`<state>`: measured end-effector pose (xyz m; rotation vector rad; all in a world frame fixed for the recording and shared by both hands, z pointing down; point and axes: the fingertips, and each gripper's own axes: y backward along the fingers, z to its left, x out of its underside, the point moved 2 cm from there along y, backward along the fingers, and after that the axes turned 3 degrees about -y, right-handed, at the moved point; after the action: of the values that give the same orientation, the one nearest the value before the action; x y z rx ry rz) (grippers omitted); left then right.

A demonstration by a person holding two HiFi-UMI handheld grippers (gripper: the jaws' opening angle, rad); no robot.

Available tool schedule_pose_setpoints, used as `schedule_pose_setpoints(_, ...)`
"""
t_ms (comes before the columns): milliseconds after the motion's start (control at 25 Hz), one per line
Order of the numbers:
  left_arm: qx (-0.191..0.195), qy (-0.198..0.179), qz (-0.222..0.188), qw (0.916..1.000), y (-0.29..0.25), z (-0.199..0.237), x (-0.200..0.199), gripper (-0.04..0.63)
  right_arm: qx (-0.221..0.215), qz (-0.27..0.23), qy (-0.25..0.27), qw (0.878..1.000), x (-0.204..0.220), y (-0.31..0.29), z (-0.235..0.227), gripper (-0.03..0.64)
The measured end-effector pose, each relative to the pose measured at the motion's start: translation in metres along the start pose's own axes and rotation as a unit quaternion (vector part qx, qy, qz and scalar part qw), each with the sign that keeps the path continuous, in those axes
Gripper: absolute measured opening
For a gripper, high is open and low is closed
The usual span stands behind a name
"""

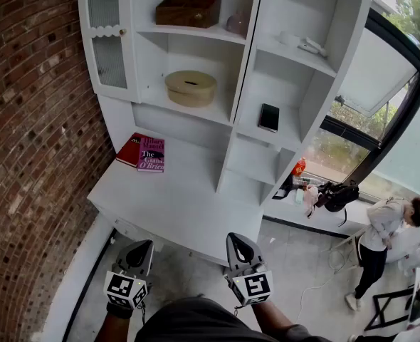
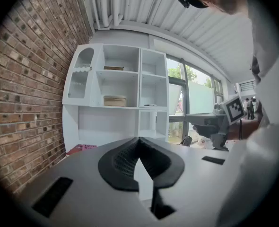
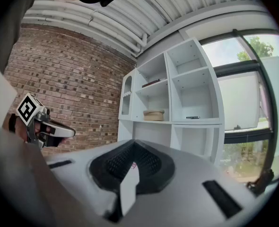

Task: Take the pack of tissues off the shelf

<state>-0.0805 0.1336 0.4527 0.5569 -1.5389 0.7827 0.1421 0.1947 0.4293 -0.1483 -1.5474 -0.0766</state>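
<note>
A white shelf unit [image 1: 247,84] stands against the brick wall. On its upper right shelf lies a small white object [image 1: 307,45]; I cannot tell if it is the pack of tissues. A tan oval box with a slot [image 1: 190,87] sits on the middle left shelf, also visible in the left gripper view [image 2: 114,100] and the right gripper view [image 3: 153,115]. My left gripper [image 1: 143,246] and right gripper [image 1: 238,240] hang low in front of the unit, well short of it. Both are shut with nothing between the jaws [image 2: 139,144] [image 3: 133,148].
A brown wooden box [image 1: 189,10] is on the top shelf and a black phone [image 1: 268,117] on a right shelf. Two books [image 1: 144,152] lie on the white counter [image 1: 174,205]. Brick wall [image 1: 32,120] at left, windows at right. A person [image 1: 381,234] stands far right.
</note>
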Motion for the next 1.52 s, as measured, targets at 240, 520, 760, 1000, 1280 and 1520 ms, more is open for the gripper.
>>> schedule_pose_setpoints(240, 0.002, -0.001, 0.005, 1.0, 0.001, -0.004, 0.001, 0.0, -0.001, -0.001, 0.001, 1.0, 0.0, 0.004, 0.001, -0.002)
schedule_pose_setpoints(520, 0.002, 0.002, 0.006, 1.0, 0.002, -0.009, 0.004, 0.0, -0.003, 0.005, 0.007, 1.0, 0.003, 0.011, -0.001, -0.002)
schedule_pose_setpoints(760, -0.001, 0.005, 0.009, 0.9999, 0.003, -0.012, 0.006, 0.0, -0.009, 0.001, -0.004, 1.0, 0.004, 0.014, -0.002, 0.0)
schedule_pose_setpoints(1000, -0.006, 0.003, 0.005, 1.0, 0.004, -0.011, 0.004, 0.0, -0.011, 0.0, -0.01, 1.0, 0.006, 0.014, -0.004, 0.0)
schedule_pose_setpoints(1280, -0.008, 0.005, 0.009, 0.9999, 0.002, -0.013, 0.005, 0.0, -0.015, 0.008, -0.007, 1.0, 0.009, 0.013, -0.005, 0.0)
schedule_pose_setpoints(1520, -0.009, 0.005, 0.013, 0.9999, -0.004, -0.015, 0.007, 0.0, -0.023, 0.015, -0.005, 1.0, 0.014, 0.01, -0.009, 0.0)
